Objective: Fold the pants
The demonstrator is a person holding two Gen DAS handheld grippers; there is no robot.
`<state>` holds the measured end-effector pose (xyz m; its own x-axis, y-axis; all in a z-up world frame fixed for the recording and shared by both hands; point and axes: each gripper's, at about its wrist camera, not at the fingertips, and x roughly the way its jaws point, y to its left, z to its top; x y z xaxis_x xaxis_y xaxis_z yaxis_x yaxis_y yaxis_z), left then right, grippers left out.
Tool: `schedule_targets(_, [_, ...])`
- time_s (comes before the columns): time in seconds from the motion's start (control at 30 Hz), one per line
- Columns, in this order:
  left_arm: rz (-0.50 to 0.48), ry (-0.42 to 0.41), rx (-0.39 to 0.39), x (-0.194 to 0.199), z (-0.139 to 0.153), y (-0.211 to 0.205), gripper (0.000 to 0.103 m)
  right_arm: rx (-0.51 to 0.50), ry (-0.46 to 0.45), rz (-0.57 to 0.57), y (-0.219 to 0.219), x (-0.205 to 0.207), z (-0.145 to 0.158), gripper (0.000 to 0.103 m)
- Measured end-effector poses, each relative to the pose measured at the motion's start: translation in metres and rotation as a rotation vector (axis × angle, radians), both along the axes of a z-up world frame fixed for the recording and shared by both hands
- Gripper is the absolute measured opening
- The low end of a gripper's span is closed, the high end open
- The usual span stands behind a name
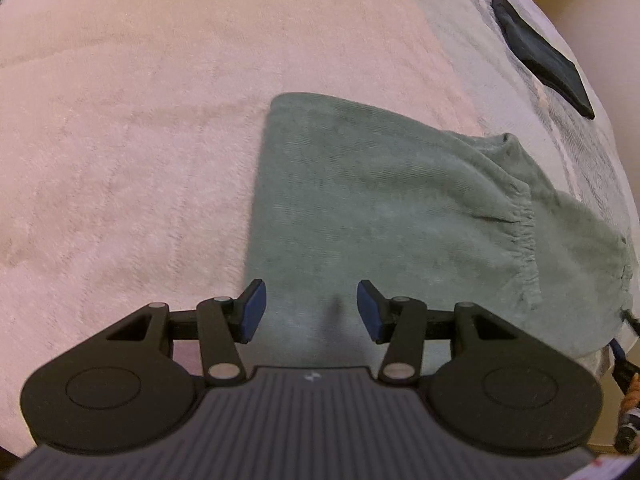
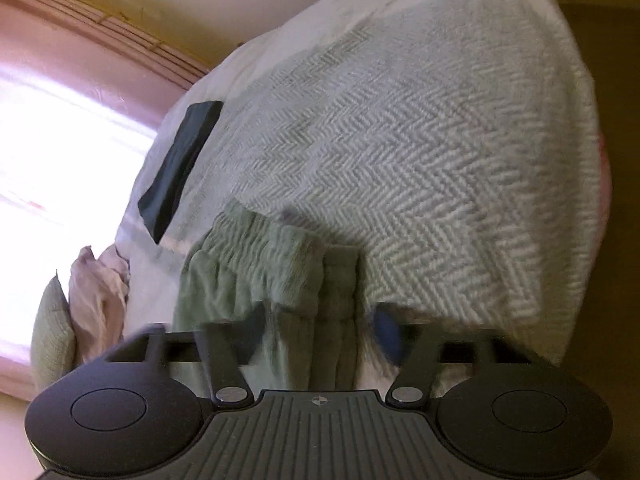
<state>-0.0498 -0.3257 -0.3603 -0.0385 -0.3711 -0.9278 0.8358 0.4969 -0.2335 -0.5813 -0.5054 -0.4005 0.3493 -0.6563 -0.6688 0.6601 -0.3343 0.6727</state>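
Your pants point(image 1: 380, 200) lie folded on the bed point(image 1: 140, 120), with a dark cloth point(image 1: 540, 52) beyond them. Your left gripper point(image 1: 311, 312) hovers over the pants, jaws apart, gripping nothing. Your right gripper point(image 2: 320, 336) straddles the waistband point(image 2: 272, 256); too blurred to tell whether it grips.

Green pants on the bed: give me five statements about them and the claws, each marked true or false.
1. The pants are green. True.
2. The pants hang in the air above the bed. False: they lie on the pink blanket.
3. A dark folded item lies apart from the pants. True.
4. The left claw is clamped shut on the pants. False: its jaws stand apart over the cloth.
5. The gathered waistband shows ahead of the right claw. True.
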Motion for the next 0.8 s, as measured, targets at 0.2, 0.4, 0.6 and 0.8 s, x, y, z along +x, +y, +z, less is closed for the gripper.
schedule_targets(0.2, [-0.065,-0.034,-0.014,-0.048,0.014,-0.021,0.045,-0.150,0.164,0.131,-0.001,0.032,0.018,0.013])
schedule_targets(0.4, [-0.133,-0.076,-0.028,-0.102,0.020,-0.045,0.046,-0.119,0.166,0.135,0.006,0.023,-0.004,0.017])
schedule_targets(0.6, [-0.141,-0.095,0.002,-0.127,0.022,-0.058,0.046,-0.082,-0.121,0.072,0.015,-0.014,-0.031,0.050])
schedule_targets(0.8, [-0.057,-0.074,-0.007,-0.123,0.030,-0.055,0.046,-0.129,-0.223,0.162,-0.004,-0.022,-0.048,0.050])
